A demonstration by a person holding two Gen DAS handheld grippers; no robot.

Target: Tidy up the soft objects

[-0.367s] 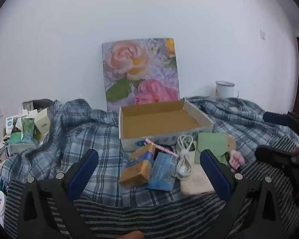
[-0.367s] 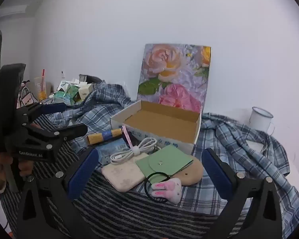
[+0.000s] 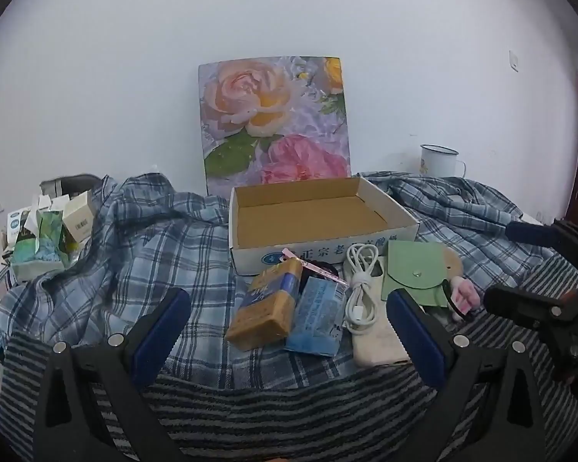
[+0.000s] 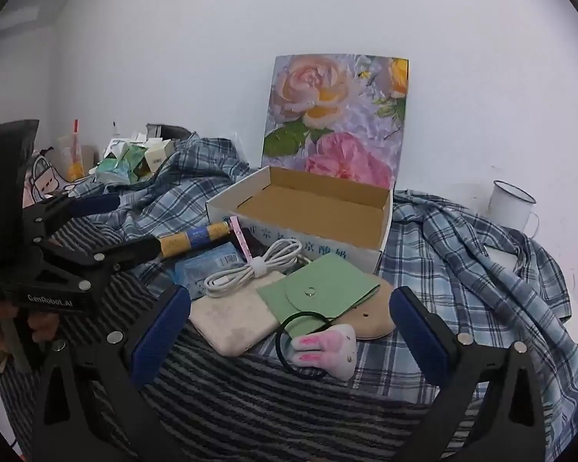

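Soft objects lie in a loose cluster on the cloth-covered worktop (image 3: 96,277), directly in front of the open cardboard box (image 3: 389,227): a yellow-brown sponge pack (image 3: 266,308), a blue tissue packet (image 3: 318,317), a coiled white cable (image 3: 360,285), a cream pad (image 4: 233,317), a green snap pouch (image 4: 320,292) and a black hair tie with a pink bunny charm (image 4: 327,350).

Progress: none visible. The box interior is bare; no item has been placed in it. All listed items remain outside, touching or overlapping one another.

Left tongs (image 3: 289,331): spread wide, nothing between the pads, aimed at the sponge pack and tissue packet.

Right tongs (image 4: 289,331): spread wide, nothing held, tilted down toward the bunny hair tie and green pouch.

Remaining work, as judged: every item must be picked up and sorted, presumably into the box. The task appears to be at its starting stage.

Note: the hair tie rests partly on the pouch; lifting one may drag the other.
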